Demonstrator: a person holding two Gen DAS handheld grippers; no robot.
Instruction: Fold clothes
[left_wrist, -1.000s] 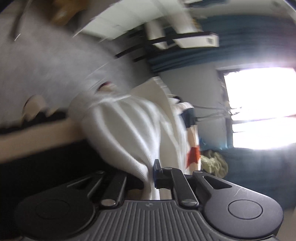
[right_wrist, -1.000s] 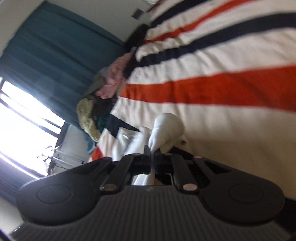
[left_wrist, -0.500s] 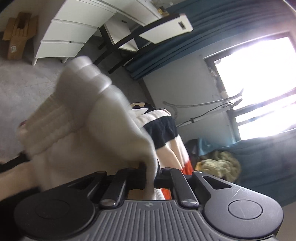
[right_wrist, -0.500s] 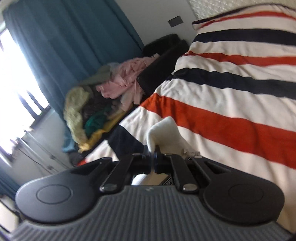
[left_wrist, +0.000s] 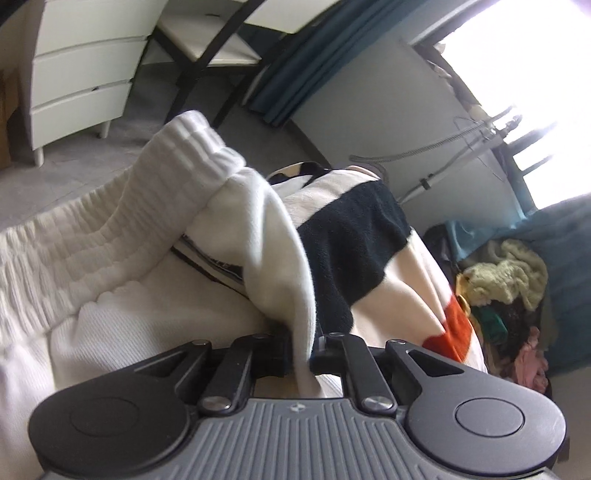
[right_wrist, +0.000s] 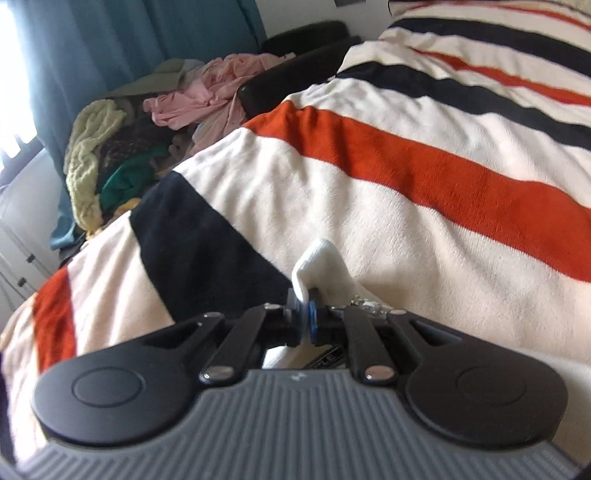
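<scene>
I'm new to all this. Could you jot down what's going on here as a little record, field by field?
setting: bedroom, bed covered by a striped blanket
garment: white garment with a ribbed elastic band
left gripper: shut on a fold of the white garment
right gripper: shut on another small pinch of white fabric
garment position: held over the blanket, partly draped on it
nearby: clothes pile beside the bed, teal curtain, white drawers
fold stage: unclear

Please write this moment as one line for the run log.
left gripper: shut on white garment | right gripper: shut on white garment | under: striped blanket | fold: not yet laid flat
</scene>
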